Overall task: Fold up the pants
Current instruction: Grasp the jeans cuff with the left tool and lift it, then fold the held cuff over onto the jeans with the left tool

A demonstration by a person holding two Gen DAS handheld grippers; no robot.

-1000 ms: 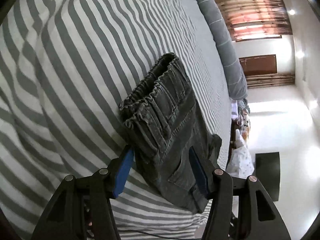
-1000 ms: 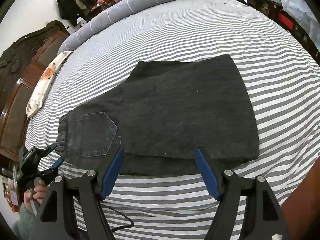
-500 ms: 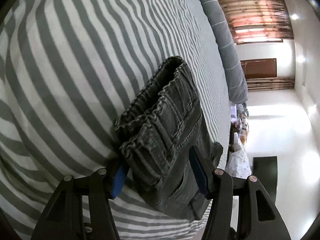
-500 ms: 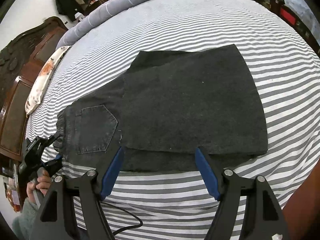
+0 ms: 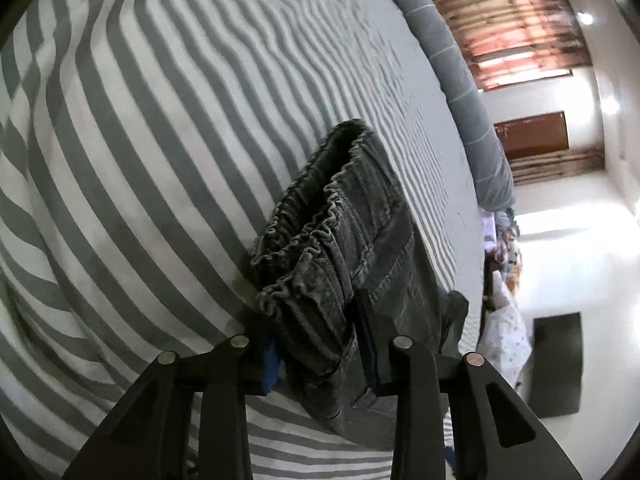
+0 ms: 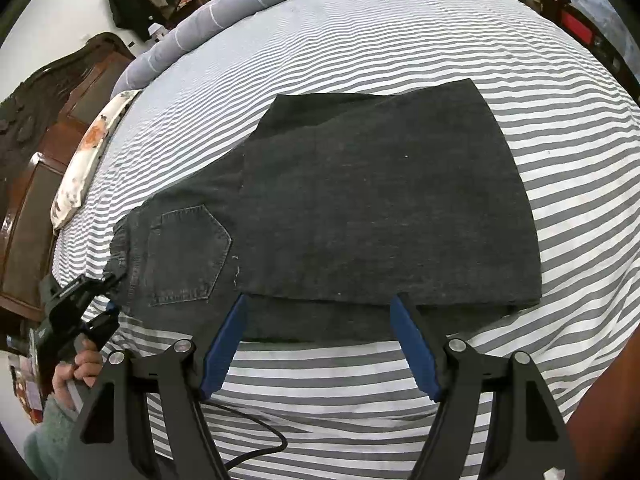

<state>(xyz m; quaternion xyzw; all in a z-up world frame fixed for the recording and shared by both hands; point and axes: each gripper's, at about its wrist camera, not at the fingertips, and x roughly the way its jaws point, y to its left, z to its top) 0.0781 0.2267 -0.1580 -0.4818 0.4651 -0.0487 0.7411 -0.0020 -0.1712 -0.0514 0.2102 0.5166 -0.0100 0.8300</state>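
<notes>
Dark grey denim pants point(image 6: 360, 208) lie on the striped bed, legs folded over toward the waist; a back pocket point(image 6: 188, 256) shows at the left. My left gripper point(image 5: 316, 332) is shut on the elastic waistband point(image 5: 320, 248) at its near corner; it also shows in the right wrist view point(image 6: 108, 292) at the pants' left end. My right gripper point(image 6: 320, 332) is open, its blue pads point(image 6: 224, 344) straddling the near edge of the folded pants without holding it.
The grey-and-white striped bedsheet point(image 6: 360, 40) covers the bed. A grey rolled blanket point(image 6: 240, 4) lies along the far edge. A floral pillow point(image 6: 88, 160) and dark wooden headboard point(image 6: 36, 128) are at the left. A black cable point(image 6: 260, 452) trails near me.
My left gripper has closed on the waistband, its fingers drawing together from a wide-open stance. My right gripper has edged closer to the pants' near edge and stays open.
</notes>
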